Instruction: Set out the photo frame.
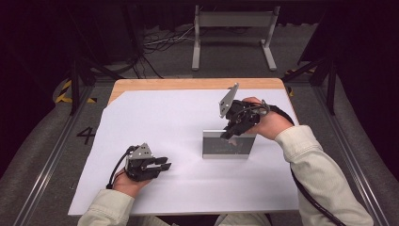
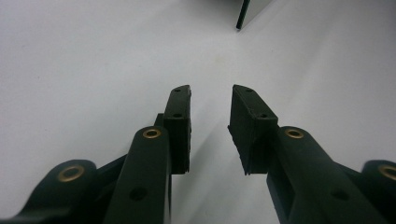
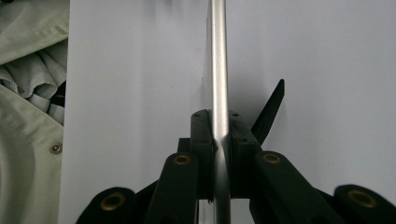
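One thin, stiff, slick metal plate stood on edge right of the table's middle, our right gripper clamping its top rim, where we judged grip safest.

Honestly can't make out what's on the face of the metal frame from the high view, it's just a dark reflective blur, and the right gripper covers its top right corner. In the right gripper view the frame runs off the top edge and shows edge-on, so its face is hidden. In the left gripper view it's cut down to one corner at the far edge.
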